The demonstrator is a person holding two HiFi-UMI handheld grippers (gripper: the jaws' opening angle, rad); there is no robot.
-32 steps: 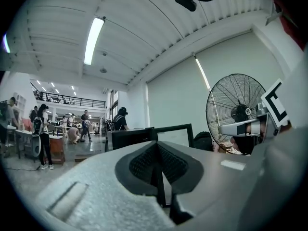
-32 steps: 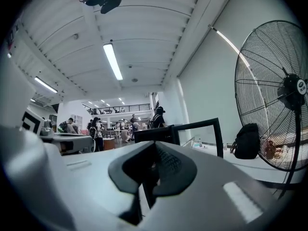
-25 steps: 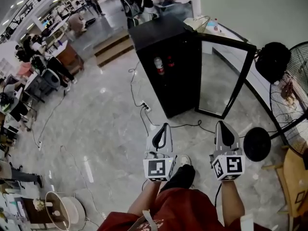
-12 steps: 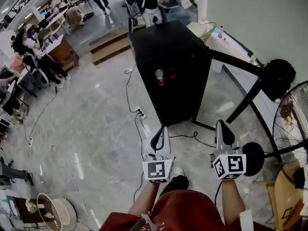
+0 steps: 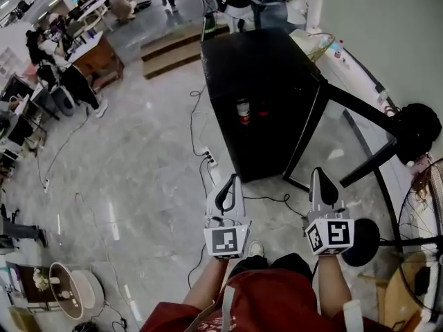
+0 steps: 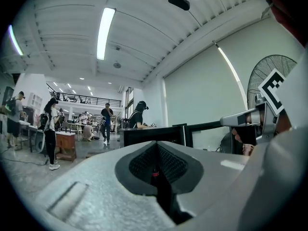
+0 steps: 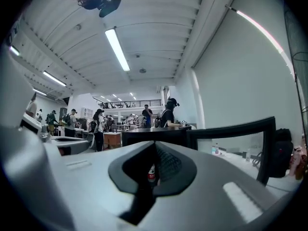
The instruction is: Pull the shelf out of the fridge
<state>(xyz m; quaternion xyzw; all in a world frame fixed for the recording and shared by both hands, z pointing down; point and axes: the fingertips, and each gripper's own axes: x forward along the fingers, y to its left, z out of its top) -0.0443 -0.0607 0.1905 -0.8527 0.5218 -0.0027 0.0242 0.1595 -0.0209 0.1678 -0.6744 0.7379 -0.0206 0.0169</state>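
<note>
The black fridge [image 5: 266, 95] stands on the marble floor ahead, its glass door [image 5: 346, 133] swung open to the right. A red-capped bottle [image 5: 242, 111] and a dark one stand inside on a shelf that I cannot make out clearly. Both grippers are held side by side well short of the fridge, pointing at it. The left gripper [image 5: 229, 184] is shut with nothing in it. The right gripper [image 5: 320, 178] is also shut and empty. In the left gripper view the fridge [image 6: 154, 134] shows over the closed jaws. In the right gripper view the bottle [image 7: 151, 173] shows in the jaw notch.
A power strip [image 5: 210, 159] and cables lie on the floor left of the fridge front. A black round stand base [image 5: 361, 232] and a fan [image 5: 417, 126] sit to the right. Wooden steps [image 5: 180, 47] and people at desks are behind and left.
The view has drawn closer to the fridge, which now sits larger and further right in the frame. Both grippers keep the same shut pose side by side.
</note>
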